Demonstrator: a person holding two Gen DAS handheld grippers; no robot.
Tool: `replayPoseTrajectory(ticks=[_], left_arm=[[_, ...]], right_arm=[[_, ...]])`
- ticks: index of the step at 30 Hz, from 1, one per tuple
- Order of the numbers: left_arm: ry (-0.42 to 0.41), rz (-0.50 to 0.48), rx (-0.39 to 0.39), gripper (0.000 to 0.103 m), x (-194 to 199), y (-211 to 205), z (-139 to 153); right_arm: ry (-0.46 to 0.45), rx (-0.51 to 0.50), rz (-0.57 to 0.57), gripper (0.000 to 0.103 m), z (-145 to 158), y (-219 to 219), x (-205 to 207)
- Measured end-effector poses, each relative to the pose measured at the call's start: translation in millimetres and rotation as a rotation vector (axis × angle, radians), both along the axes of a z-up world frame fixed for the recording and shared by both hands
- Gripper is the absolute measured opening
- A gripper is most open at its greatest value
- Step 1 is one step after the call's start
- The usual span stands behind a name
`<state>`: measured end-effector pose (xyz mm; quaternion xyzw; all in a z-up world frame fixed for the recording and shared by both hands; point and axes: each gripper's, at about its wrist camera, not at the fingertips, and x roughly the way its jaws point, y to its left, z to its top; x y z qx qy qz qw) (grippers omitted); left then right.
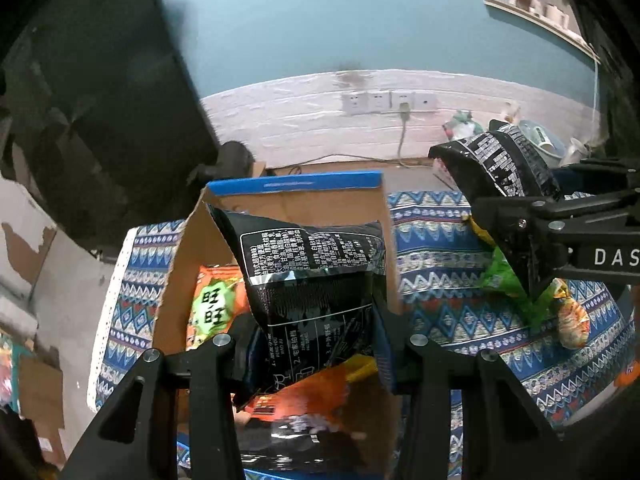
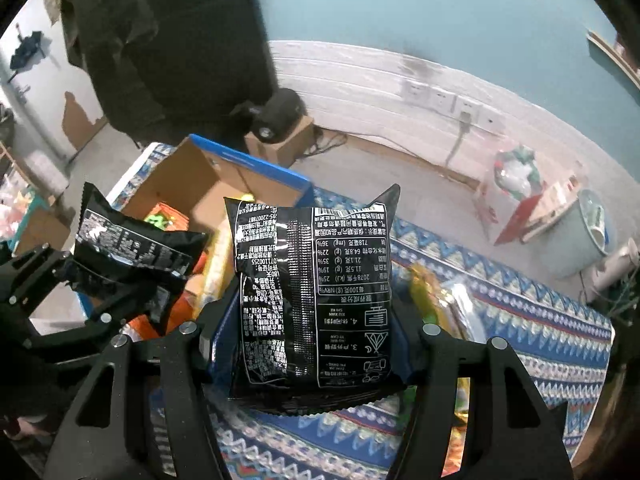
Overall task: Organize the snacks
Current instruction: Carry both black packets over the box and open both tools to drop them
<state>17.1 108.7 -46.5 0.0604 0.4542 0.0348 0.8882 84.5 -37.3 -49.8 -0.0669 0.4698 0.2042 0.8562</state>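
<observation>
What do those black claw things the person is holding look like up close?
Both the left gripper and the right gripper are matte black, built from angular struts with cut-out slots and round silver bolts at the joints. White letters "DAS" mark the right one's side. No cables or sleeves show.

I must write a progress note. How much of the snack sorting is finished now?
Done: the cardboard box already holds an orange snack bag. In hand: the left gripper holds one black packet over the box, and the right gripper holds another black packet above the patterned cloth. Left: a green bag and other packets on the cloth.
</observation>
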Motion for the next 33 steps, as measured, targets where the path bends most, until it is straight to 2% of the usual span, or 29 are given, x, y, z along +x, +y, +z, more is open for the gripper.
replayPoseTrajectory(ticks=[12,19,28,30,31,32,33], left_arm=[[0.040,0.135,-0.029,0.046,6.6,67.2,-10.7],[0.077,0.172,0.000,0.046,8.3,85.0,-27.6],[0.128,0.212,0.026,0.048,5.2,102.5,-43.2],[0.135,0.222,0.048,0.056,6.2,103.3,-44.2],[0.136,0.227,0.063,0.067,6.5,102.8,-44.0],[0.131,0.231,0.079,0.073,6.6,102.4,-43.1],[0.122,0.233,0.089,0.074,6.4,101.7,-41.5]], right_arm=[[0.025,0.003,0.084,0.062,-9.9,64.2,16.8],[0.050,-0.018,0.136,0.062,-24.8,101.1,22.2],[0.076,-0.009,0.169,0.062,-35.4,121.6,27.8],[0.078,-0.010,0.169,0.062,-36.2,122.0,28.3],[0.079,-0.009,0.169,0.062,-36.3,121.7,28.8],[0.080,-0.008,0.167,0.062,-36.6,120.9,29.2],[0.081,-0.007,0.165,0.062,-36.5,119.9,29.7]])
